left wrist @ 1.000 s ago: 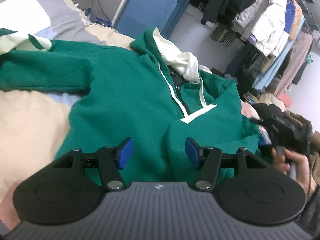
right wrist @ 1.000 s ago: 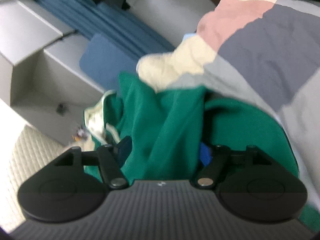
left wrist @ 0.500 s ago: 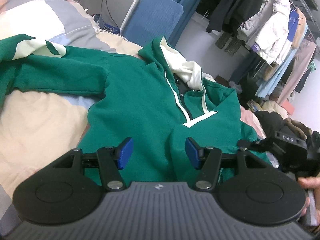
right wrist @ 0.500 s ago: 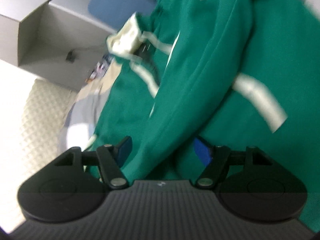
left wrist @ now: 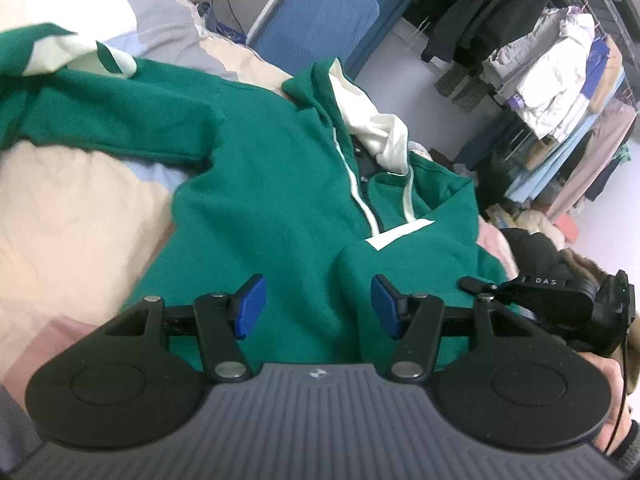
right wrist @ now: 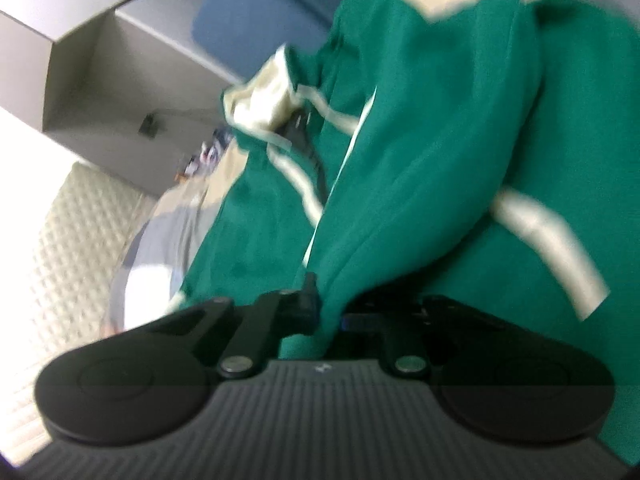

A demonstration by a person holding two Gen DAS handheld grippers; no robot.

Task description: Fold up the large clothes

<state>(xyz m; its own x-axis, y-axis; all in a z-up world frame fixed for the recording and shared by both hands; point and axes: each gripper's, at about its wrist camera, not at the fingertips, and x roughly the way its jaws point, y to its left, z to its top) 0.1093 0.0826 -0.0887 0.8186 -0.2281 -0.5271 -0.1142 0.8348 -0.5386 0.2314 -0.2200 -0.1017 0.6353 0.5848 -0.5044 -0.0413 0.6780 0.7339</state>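
A green hoodie with a cream hood lining and a white zip stripe lies spread on the bed, one sleeve stretched out to the left. My left gripper hovers open over its lower body, nothing between the blue pads. At the hoodie's right edge my right gripper reaches in. In the blurred right wrist view the right gripper is shut on a fold of the green hoodie, which rises from the jaws; a cream band crosses the cloth beside it.
The bed's quilt is patched in beige, grey and pink. A blue cushion stands behind the hoodie. A rack of hanging clothes fills the right. A person's hand holds the right gripper. Grey cabinets show at the left.
The right gripper's jaws have closed on the green fabric, after its view swung from the quilt across the hoodie. In the left view the right gripper has slid in at the hoodie's right edge.
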